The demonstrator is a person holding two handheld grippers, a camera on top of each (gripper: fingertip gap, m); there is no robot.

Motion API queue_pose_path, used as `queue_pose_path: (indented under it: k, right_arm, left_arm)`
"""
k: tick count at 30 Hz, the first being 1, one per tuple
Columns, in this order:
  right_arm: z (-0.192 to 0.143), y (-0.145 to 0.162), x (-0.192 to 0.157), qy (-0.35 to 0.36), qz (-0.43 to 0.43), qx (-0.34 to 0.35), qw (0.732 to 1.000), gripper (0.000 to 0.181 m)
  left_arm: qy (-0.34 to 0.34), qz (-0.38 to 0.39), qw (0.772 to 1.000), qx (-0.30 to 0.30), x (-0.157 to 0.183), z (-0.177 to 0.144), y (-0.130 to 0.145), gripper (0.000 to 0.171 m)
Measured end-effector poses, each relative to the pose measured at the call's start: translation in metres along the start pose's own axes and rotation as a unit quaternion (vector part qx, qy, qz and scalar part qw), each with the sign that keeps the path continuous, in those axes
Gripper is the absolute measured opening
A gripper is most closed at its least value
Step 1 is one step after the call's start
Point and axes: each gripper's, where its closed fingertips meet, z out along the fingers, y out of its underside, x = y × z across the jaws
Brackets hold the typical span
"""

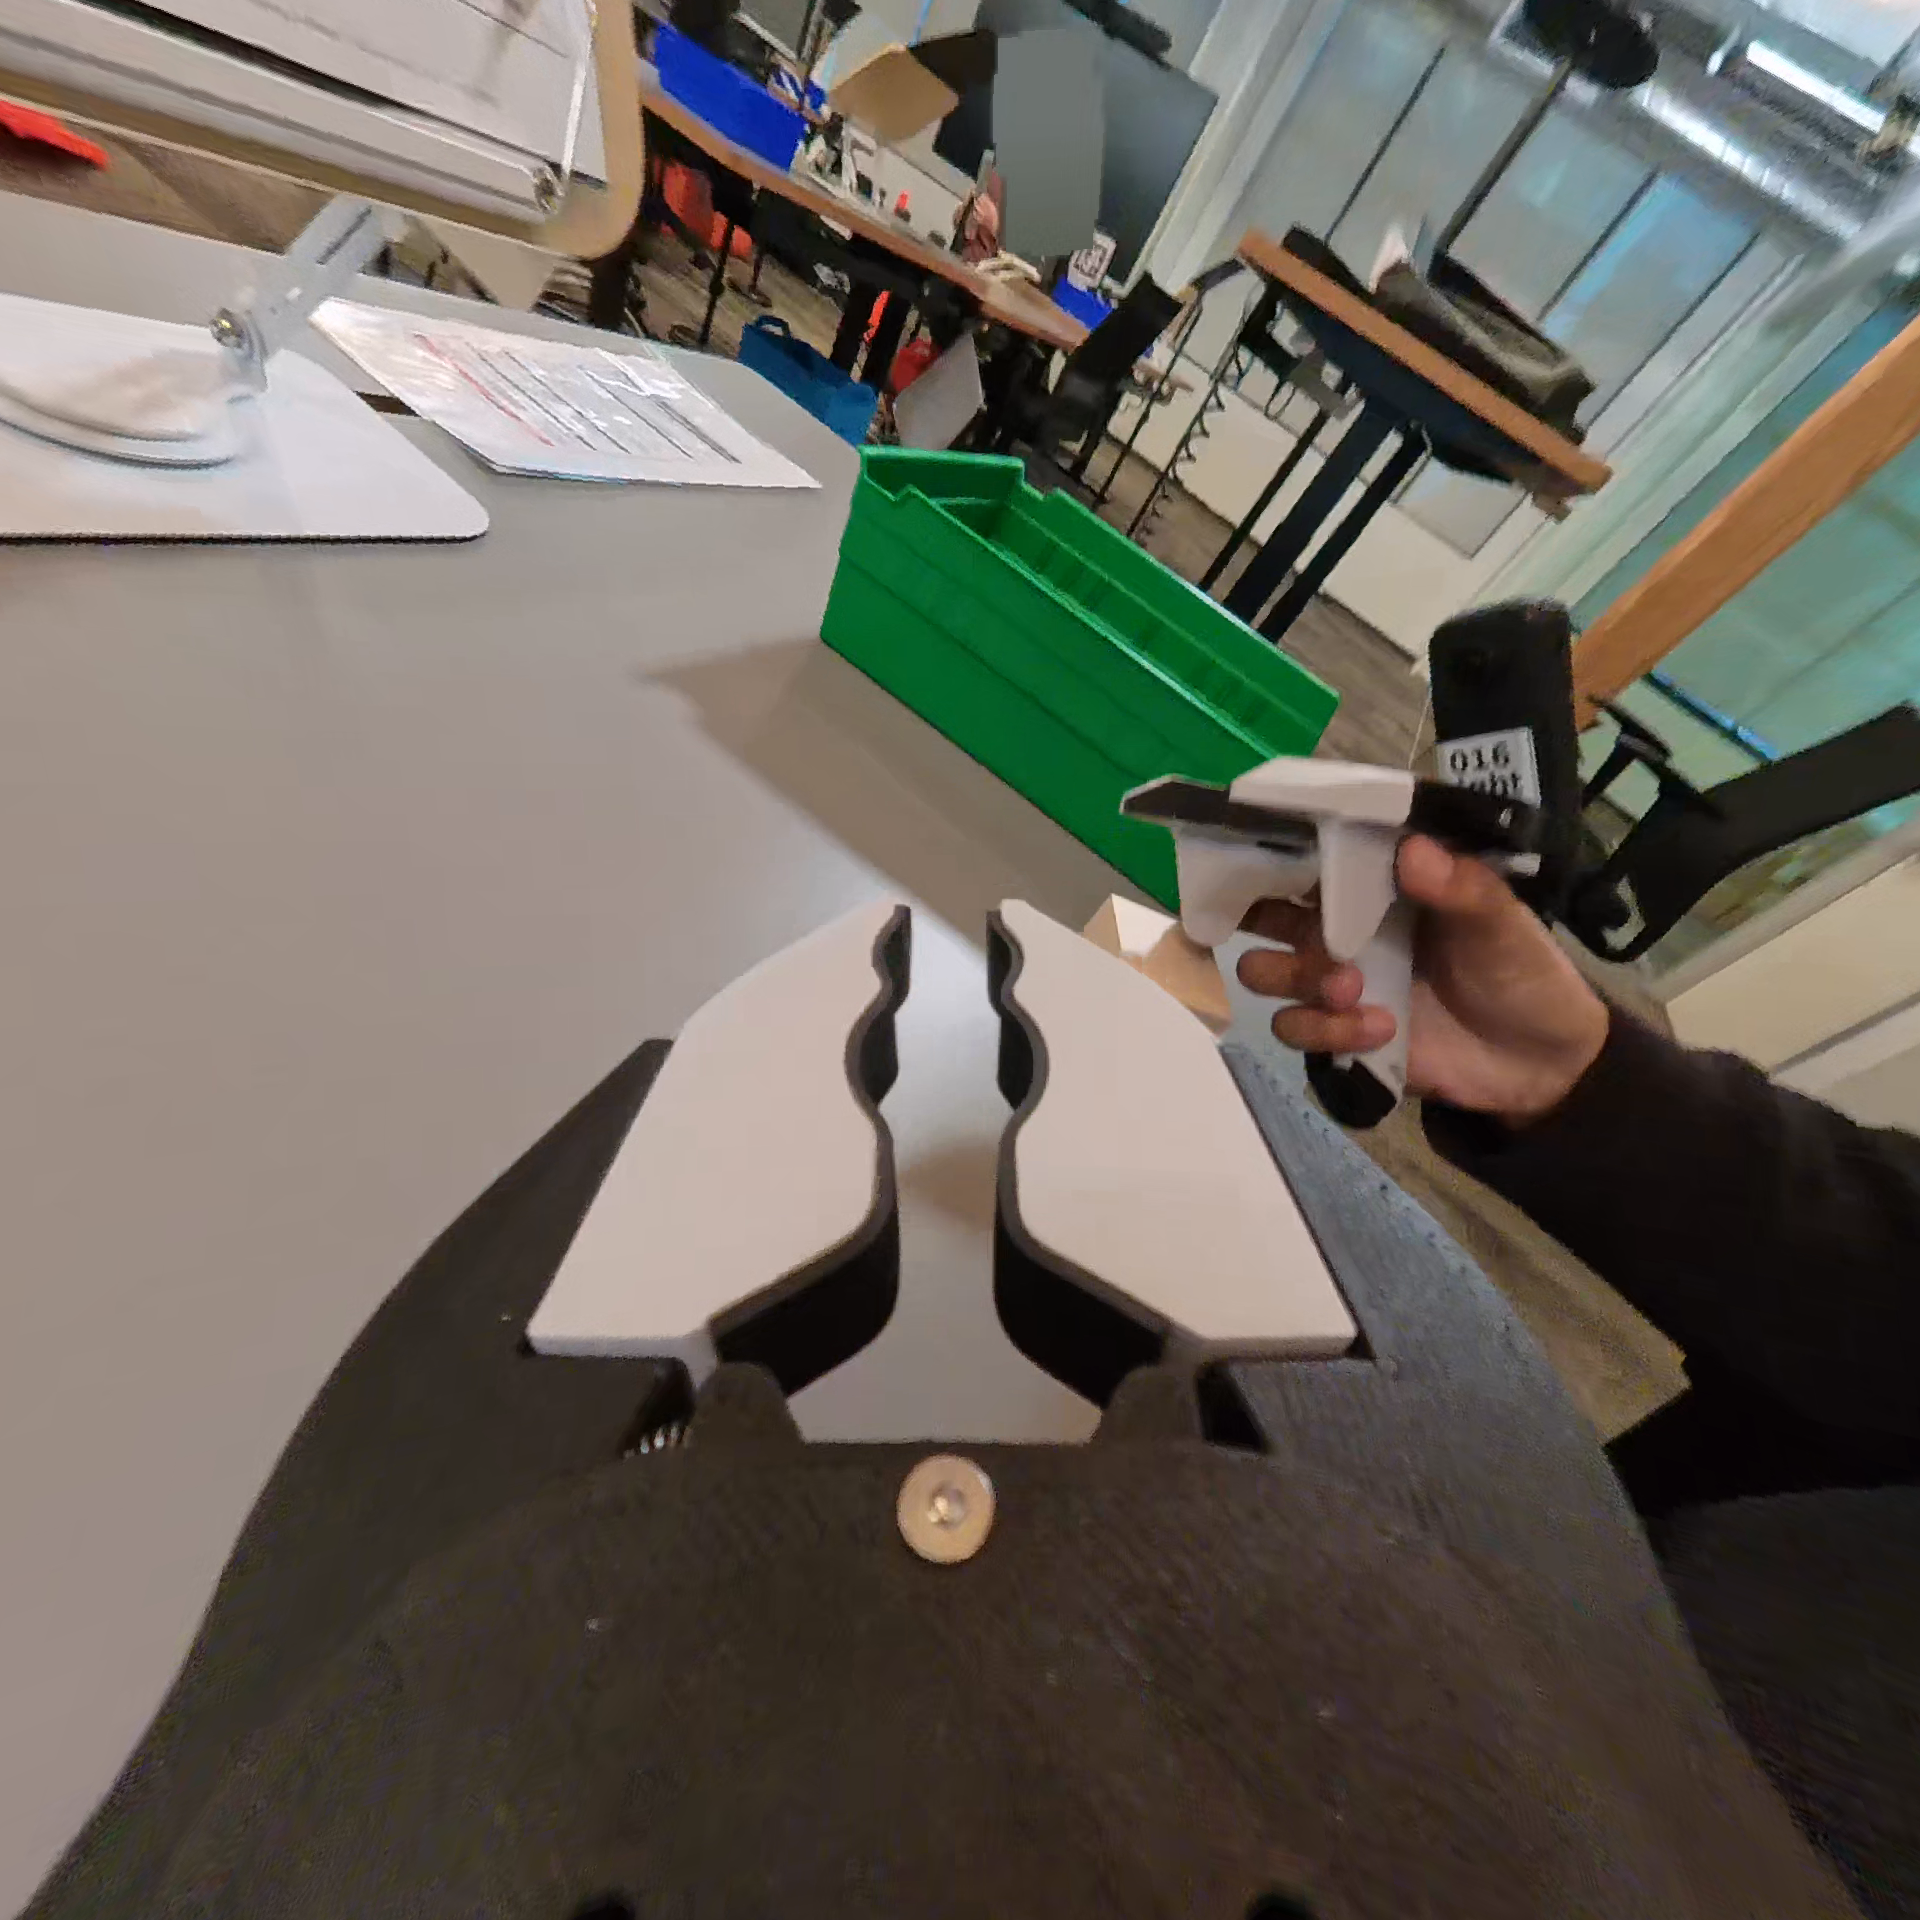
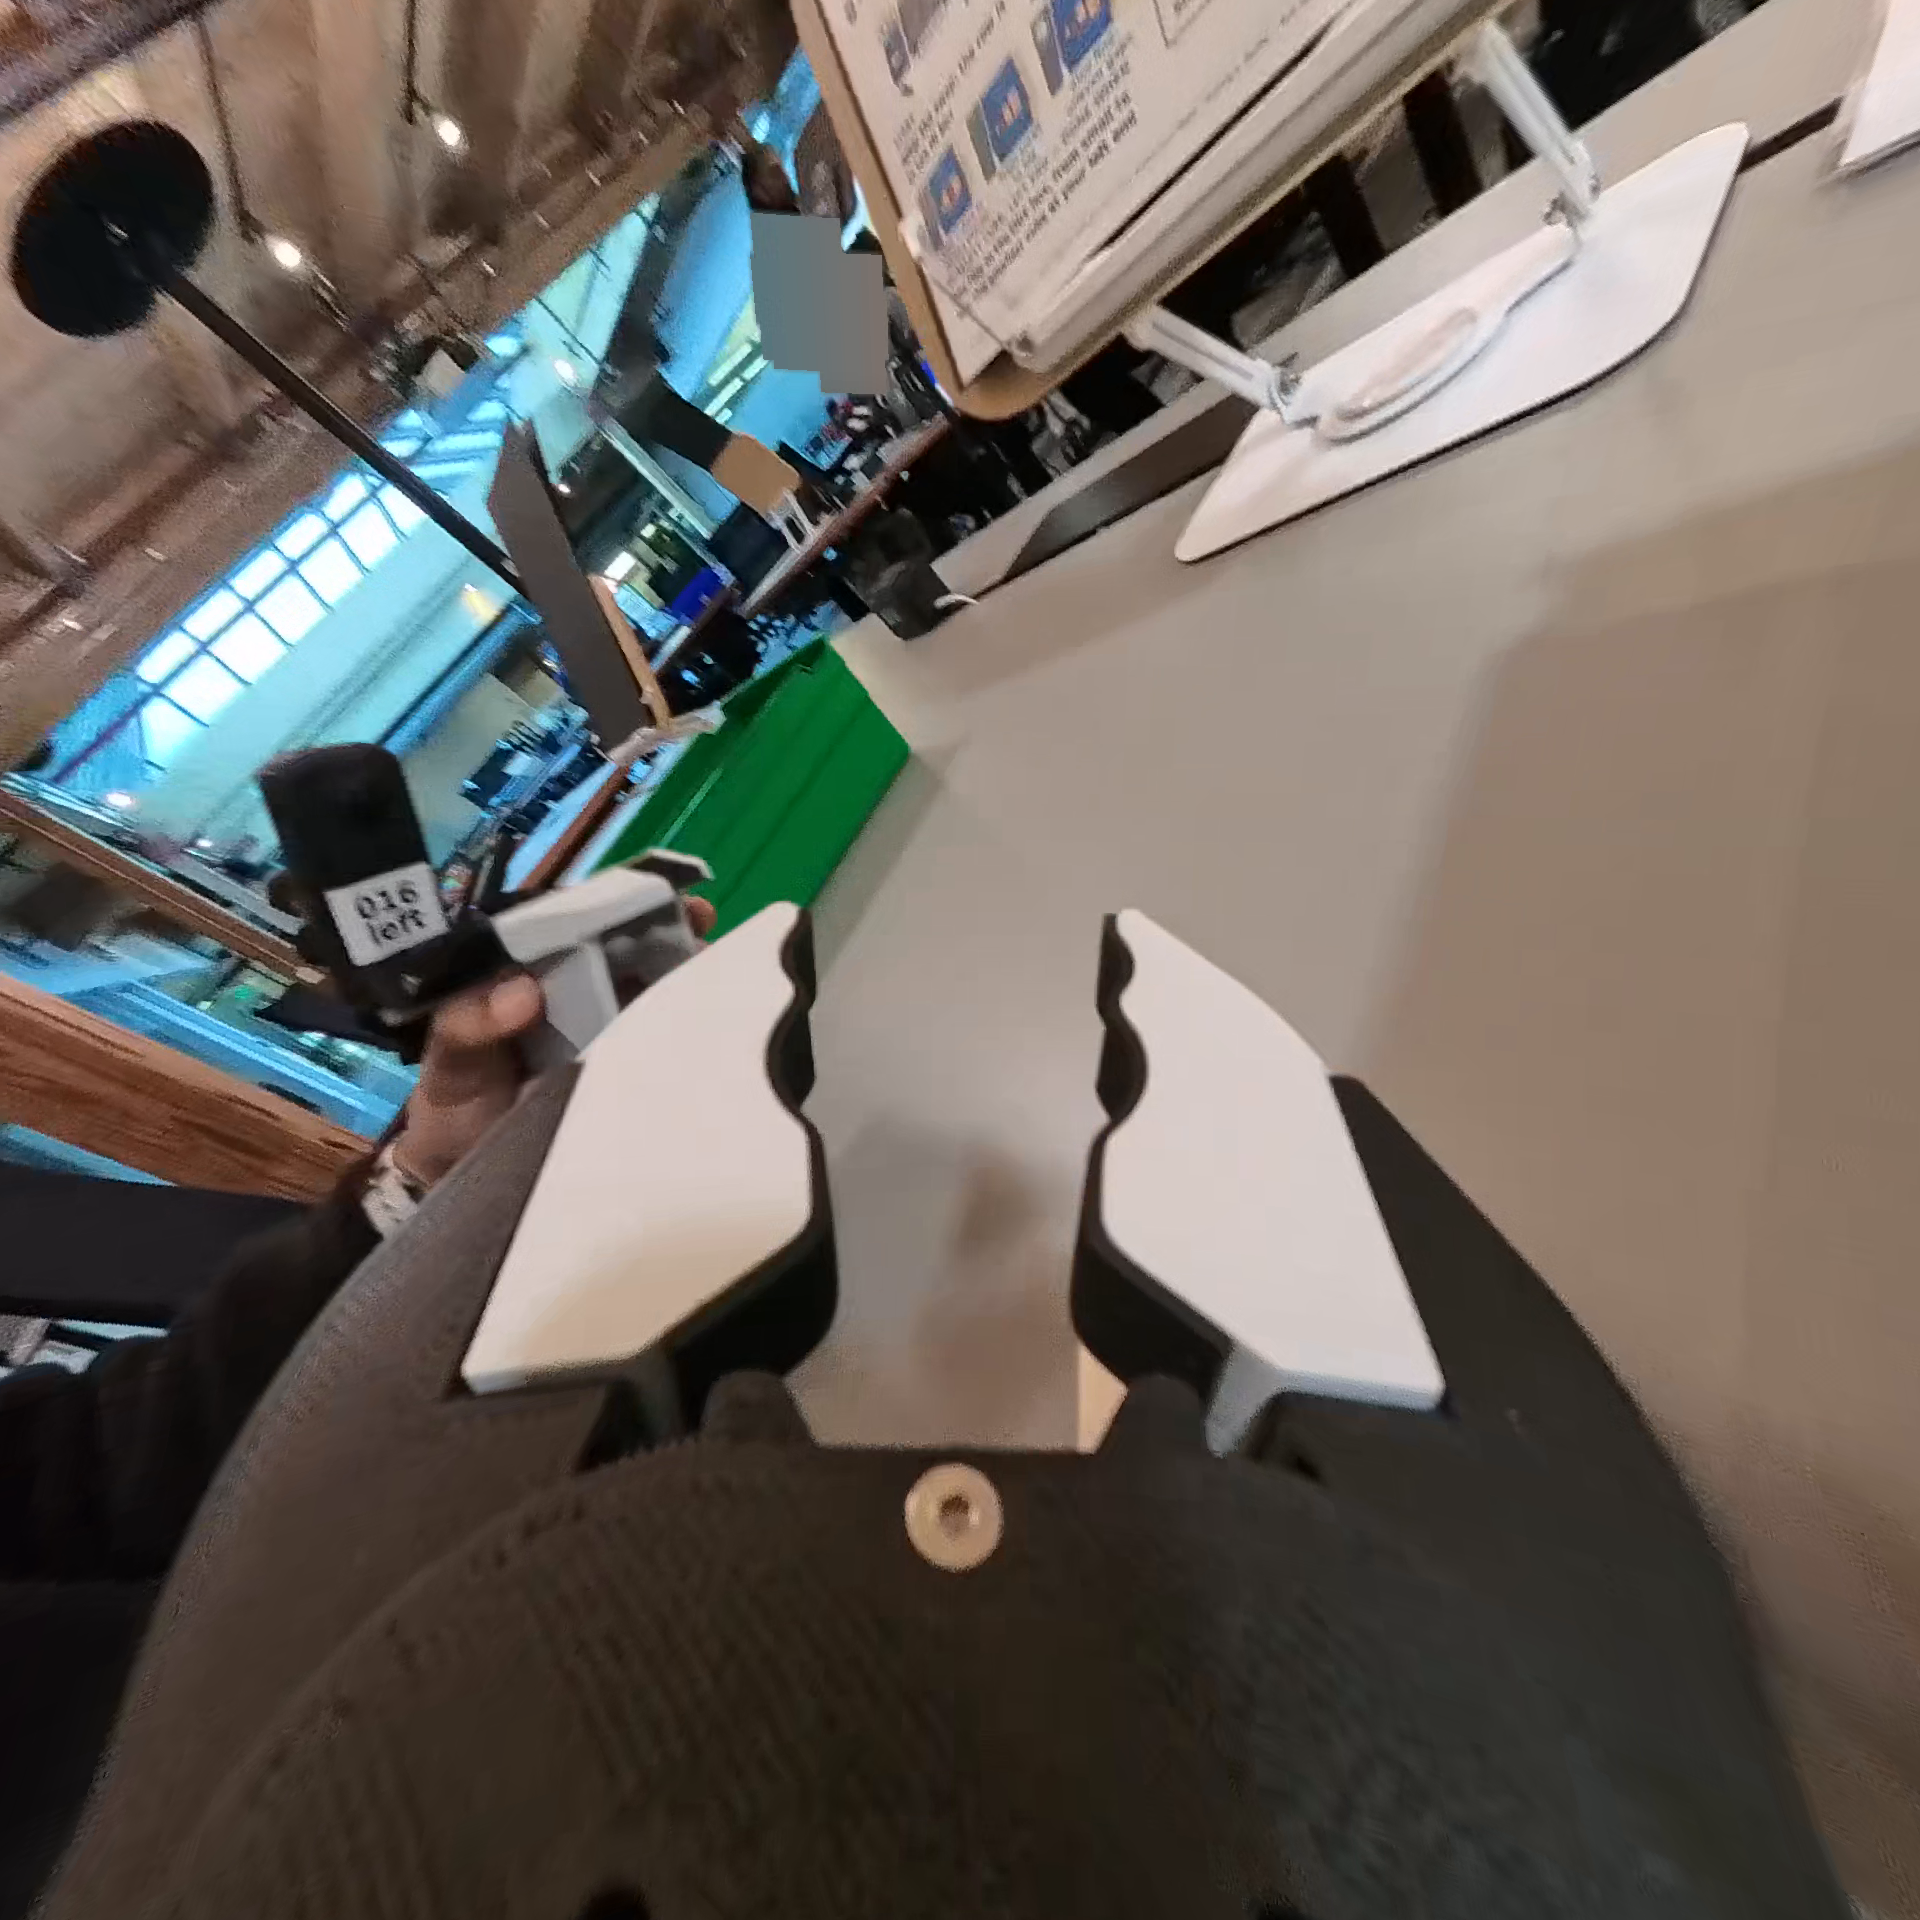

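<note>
My left gripper [image 1: 948, 920] hovers over the grey table [image 1: 416, 779]. Its jaws stand a narrow gap apart with nothing between them. My right gripper [image 2: 954, 920] is open wider and empty, also above the table [image 2: 1351, 779]. A green plastic bin [image 1: 1039, 644] stands at the table's far edge, ahead and to the right of the left gripper; in the right wrist view it [image 2: 769, 790] lies ahead to the left. Each view shows the other gripper held in a hand: the right one [image 1: 1320, 831] and the left one [image 2: 582, 914]. A pale box corner [image 1: 1138, 935] shows beside the left gripper's right finger.
A white stand base [image 1: 208, 457] with a tilted board sits at the back left, and a laminated sheet [image 1: 561, 405] lies next to it. The same base [image 2: 1455, 343] shows in the right wrist view. Desks and a black chair [image 1: 1714, 831] stand beyond the table edge.
</note>
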Motion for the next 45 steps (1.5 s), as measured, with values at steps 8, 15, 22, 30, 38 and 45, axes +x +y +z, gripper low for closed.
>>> queue_pose_path:
  k: [8,15,22,30,38,45]
  right_arm:
    - [-0.049,-0.038,-0.019,0.005,-0.095,0.064,0.993,0.057]
    - [-0.089,-0.023,-0.005,0.022,-0.041,0.100,0.994,0.054]
    - [-0.097,-0.029,-0.007,0.017,-0.074,0.102,0.992,0.052]
    - [-0.081,-0.002,0.000,0.057,-0.174,0.014,0.983,0.051]
    - [-0.027,0.066,-0.065,-0.158,-0.003,-0.129,0.979,0.071]
    - [0.031,0.099,-0.099,-0.239,-0.054,-0.217,0.945,0.085]
  left_arm:
    - [0.008,0.087,0.985,-0.150,0.033,0.038,0.078,0.070]
    - [-0.052,0.219,0.952,-0.209,0.062,0.109,0.122,0.086]
    - [-0.050,0.162,0.951,-0.258,0.068,0.146,0.136,0.058]
    - [0.075,0.043,0.979,-0.185,0.077,0.091,0.098,0.059]
    - [0.179,-0.067,0.968,-0.166,0.052,-0.008,0.069,0.060]
    - [0.237,-0.028,0.957,-0.165,0.065,-0.028,0.068,0.060]
